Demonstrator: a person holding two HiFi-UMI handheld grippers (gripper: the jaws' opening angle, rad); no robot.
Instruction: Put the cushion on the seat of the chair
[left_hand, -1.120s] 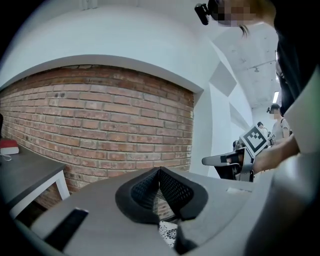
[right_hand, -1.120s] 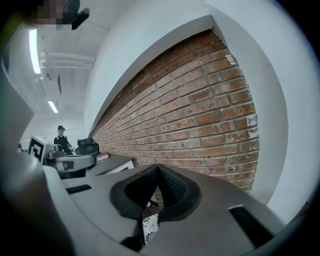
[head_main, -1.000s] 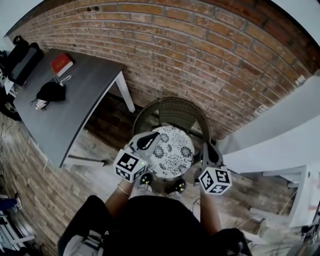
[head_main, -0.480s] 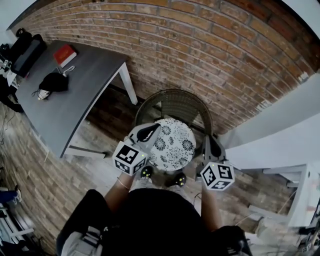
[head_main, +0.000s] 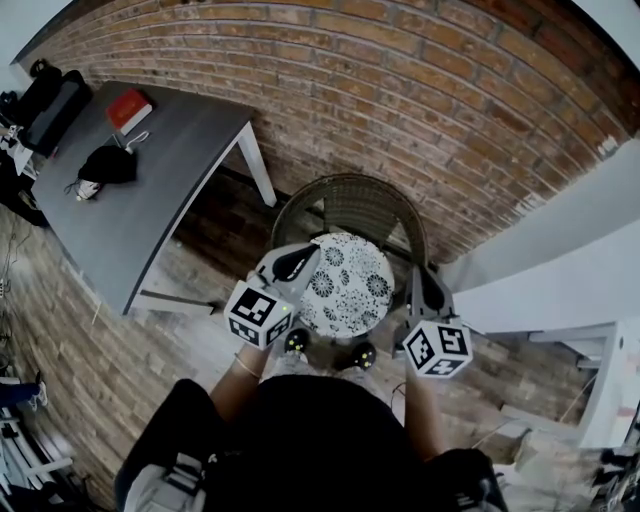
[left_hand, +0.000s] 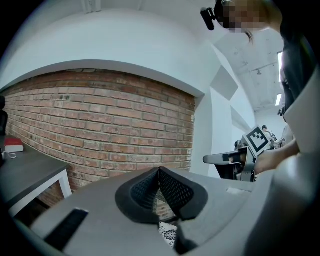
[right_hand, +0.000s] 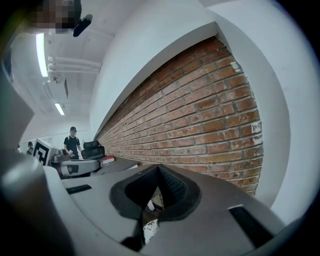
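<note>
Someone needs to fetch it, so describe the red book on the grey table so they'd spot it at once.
Facing the brick wall, find the dark grey table left of the wicker chair. At its end away from the chair lies the book, flat and rectangular. It is the only red thing there; beside it is a black bundle.

Left tongs (left_hand: 159, 171), right tongs (right_hand: 158, 168), both closed
</note>
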